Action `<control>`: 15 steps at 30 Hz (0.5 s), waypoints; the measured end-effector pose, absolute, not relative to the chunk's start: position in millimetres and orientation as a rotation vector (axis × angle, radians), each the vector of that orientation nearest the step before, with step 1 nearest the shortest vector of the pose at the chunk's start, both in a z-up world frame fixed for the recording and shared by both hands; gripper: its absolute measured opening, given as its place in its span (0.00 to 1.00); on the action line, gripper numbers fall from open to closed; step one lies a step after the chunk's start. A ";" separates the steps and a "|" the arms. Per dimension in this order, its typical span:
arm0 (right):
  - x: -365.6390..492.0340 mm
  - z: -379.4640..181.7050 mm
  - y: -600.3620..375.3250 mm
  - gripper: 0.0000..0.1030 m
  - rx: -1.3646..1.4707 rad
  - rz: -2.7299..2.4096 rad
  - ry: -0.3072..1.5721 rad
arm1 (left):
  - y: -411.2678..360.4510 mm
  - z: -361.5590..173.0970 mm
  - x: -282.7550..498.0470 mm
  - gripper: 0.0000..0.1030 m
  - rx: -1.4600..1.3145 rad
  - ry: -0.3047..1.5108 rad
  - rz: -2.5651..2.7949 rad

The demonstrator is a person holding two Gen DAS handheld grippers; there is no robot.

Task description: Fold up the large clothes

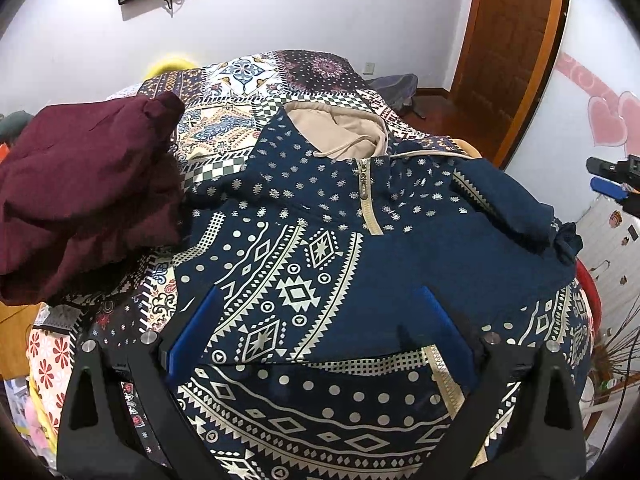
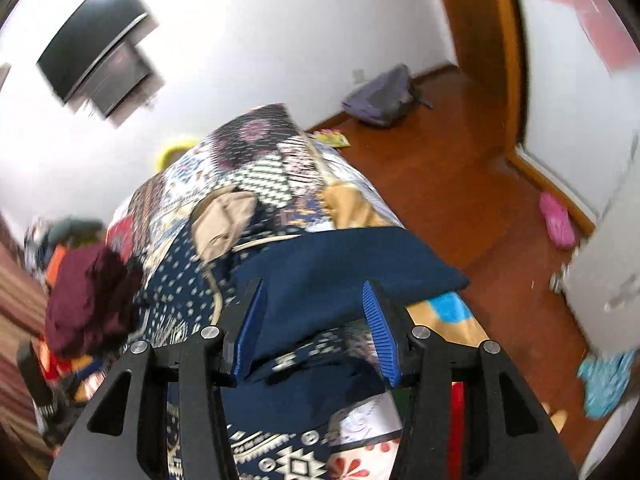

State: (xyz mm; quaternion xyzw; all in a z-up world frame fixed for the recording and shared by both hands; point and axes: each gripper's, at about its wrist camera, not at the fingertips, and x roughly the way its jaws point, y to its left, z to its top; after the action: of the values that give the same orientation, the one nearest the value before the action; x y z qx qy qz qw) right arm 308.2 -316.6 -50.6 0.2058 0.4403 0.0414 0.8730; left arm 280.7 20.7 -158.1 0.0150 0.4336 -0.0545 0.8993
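Observation:
A navy hooded jacket [image 1: 320, 248] with cream geometric print, a beige hood lining and a front zip lies face up on the bed. Its lower hem looks folded up over the body. My left gripper [image 1: 320, 292] is open above the jacket's lower front, its blue pads wide apart and empty. In the right wrist view the jacket's plain navy sleeve [image 2: 344, 264] lies across the bed edge. My right gripper [image 2: 314, 286] is open over that sleeve, pads on either side of it. The right gripper also shows at the far right of the left wrist view [image 1: 612, 184].
A maroon garment [image 1: 88, 196] is heaped on the bed's left side. The patchwork bedspread [image 1: 240, 92] covers the bed. Wooden floor [image 2: 460, 184] lies to the right with a grey backpack [image 2: 380, 96], a pink slipper [image 2: 556, 220] and a white cabinet [image 2: 608, 248].

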 end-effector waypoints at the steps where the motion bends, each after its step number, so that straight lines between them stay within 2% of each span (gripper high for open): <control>1: 312.0 -58.7 -323.1 0.45 0.459 0.073 0.934 | 19.8 -159.4 281.4 0.95 0.034 0.900 -0.112; 9: 337.9 -126.4 -352.8 0.45 0.652 0.057 1.099 | 11.1 -174.5 290.7 0.95 0.055 0.938 -0.097; 15: 340.3 -153.3 -364.7 0.45 0.777 0.060 1.124 | 11.0 -182.3 299.3 0.95 0.053 0.961 -0.079</control>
State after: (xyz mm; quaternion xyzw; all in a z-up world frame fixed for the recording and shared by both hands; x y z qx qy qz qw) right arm 340.3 -364.7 -153.3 0.3587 0.5193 0.0278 0.7752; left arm 299.3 11.0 -182.3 0.0256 0.4619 -0.0380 0.8857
